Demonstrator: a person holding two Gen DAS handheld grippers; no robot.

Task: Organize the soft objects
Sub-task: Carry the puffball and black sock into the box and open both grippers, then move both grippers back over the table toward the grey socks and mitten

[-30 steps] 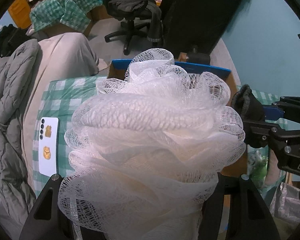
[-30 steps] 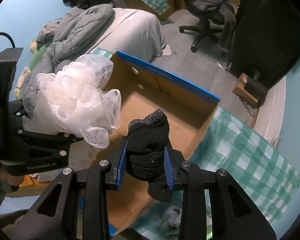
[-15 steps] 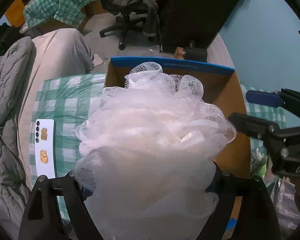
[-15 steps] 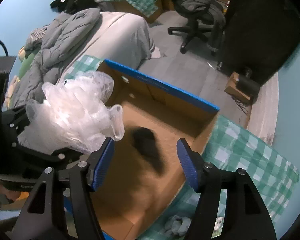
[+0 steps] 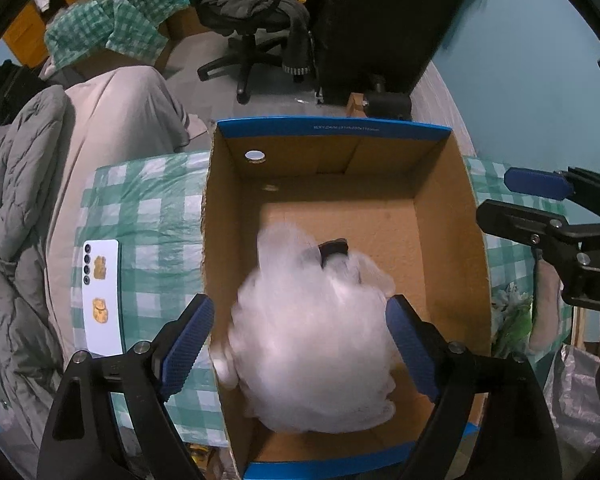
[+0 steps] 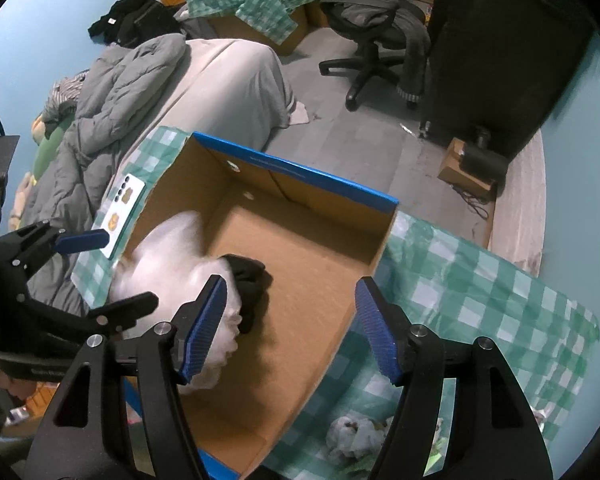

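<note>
- Nearest, in the left wrist view, the left hand-held gripper [image 5: 296, 344] is seen pointing steeply down, its blue pads [image 5: 186, 346] spread wide and still opening; the white mesh sponge [image 5: 312, 344] lies blurred between them, and no pad is seen pressing on it.
- In the right wrist view, the right hand-held gripper [image 6: 290, 326] is likewise spread, with nothing pinched between its blue pads [image 6: 204, 326].
- Below both, the cardboard box [image 5: 440, 264] with blue-edged rims is seen open; the sponge sits inside it toward 7 o'clock of the box floor.
- A black sock [image 6: 250, 284] is found in the box too, touching the sponge at the sponge's 1 o'clock edge and partly hidden by it.
- At 9 o'clock of the box, a white phone [image 5: 100, 300] is laid face down on the green checked cloth [image 5: 148, 216] covering the worktop.
- At 4 o'clock of the box, in the right wrist view, a pale soft bundle [image 6: 354, 436] is seen on the cloth; what it is cannot be told.
- Farther, toward 10 o'clock, a bed [image 6: 228, 92] carries a grey padded jacket [image 6: 112, 92].
- Farthest, at 12 o'clock, an office chair [image 5: 256, 20] stands on the floor.
</note>
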